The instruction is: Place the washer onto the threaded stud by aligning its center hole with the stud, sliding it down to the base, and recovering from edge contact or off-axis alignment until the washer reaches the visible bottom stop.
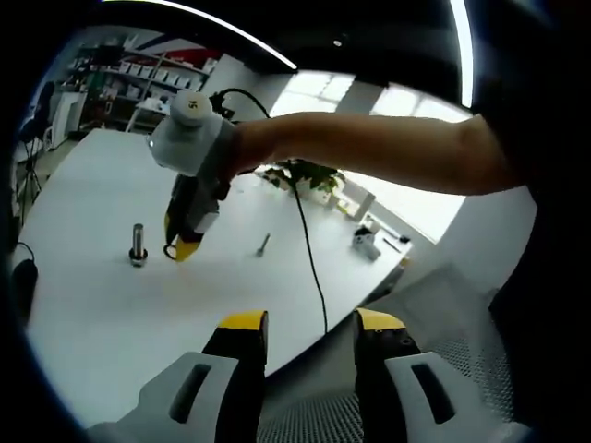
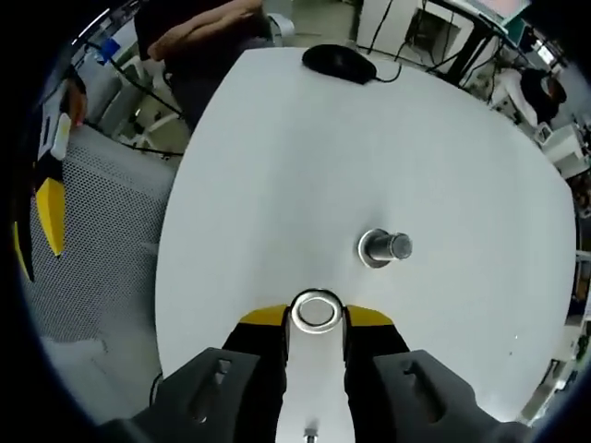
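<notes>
Our right gripper [image 2: 315,318] is clamped on the washer [image 2: 315,310], which is held flat between the yellow fingertips [image 2: 262,318], hole facing up. It hangs over the white desk [image 2: 277,166], near the stud [image 2: 386,246] but clearly off to one side, not over it. The stud stands upright on its base, out in the middle of the desk, well away from every edge. In the left gripper view we see the same gripper [image 1: 182,247] from outside, tips down just beside the stud [image 1: 138,245]. Our left gripper [image 1: 312,325] sits beyond the desk's edge, jaws parted at medium width, holding nothing. A loose bolt [image 1: 264,244] lies further along the desk, and a mouse [image 2: 339,63] sits near the far edge.
</notes>
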`<state>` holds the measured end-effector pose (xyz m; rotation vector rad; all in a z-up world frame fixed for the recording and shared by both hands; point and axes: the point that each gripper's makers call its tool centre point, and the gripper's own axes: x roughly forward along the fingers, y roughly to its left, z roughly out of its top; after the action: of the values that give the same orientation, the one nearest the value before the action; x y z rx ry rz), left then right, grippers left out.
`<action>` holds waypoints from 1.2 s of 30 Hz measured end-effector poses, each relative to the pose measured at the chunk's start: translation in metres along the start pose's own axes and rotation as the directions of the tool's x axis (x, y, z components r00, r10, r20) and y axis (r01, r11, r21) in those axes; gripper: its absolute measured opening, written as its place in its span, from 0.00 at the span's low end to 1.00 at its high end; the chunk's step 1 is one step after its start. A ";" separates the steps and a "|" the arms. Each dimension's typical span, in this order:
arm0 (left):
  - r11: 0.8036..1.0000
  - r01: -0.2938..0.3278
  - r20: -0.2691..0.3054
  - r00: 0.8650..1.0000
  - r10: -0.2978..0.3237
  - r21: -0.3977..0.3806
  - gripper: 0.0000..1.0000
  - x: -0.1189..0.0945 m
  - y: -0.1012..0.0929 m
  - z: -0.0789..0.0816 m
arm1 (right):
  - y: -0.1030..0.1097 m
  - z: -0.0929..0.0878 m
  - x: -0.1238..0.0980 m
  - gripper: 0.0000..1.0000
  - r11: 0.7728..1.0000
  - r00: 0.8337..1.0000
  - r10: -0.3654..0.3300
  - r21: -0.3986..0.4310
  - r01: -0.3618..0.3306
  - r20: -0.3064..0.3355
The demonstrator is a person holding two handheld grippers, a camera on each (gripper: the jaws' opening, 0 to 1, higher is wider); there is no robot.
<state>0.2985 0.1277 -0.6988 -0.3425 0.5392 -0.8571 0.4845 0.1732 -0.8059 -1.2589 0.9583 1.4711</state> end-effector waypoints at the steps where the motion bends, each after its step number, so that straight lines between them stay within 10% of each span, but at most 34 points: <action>1: 1.000 0.000 0.000 1.000 0.000 -0.001 0.35 0.000 0.000 0.000 | -0.002 0.001 -0.002 0.22 1.000 1.000 -0.001 -0.001 0.001 -0.001; 24: 1.000 0.007 -0.011 1.000 -0.007 -0.007 0.35 0.000 -0.001 -0.002 | -0.045 0.021 -0.044 0.22 0.998 1.000 0.000 -0.057 -0.001 -0.030; 36: 1.000 0.008 -0.012 1.000 -0.008 -0.014 0.35 0.000 -0.001 -0.002 | -0.052 0.032 -0.032 0.22 0.997 0.999 0.030 -0.069 -0.032 -0.039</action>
<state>0.2966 0.1268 -0.6999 -0.3529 0.5554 -0.8635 0.5274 0.2114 -0.7684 -1.3314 0.9629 1.5208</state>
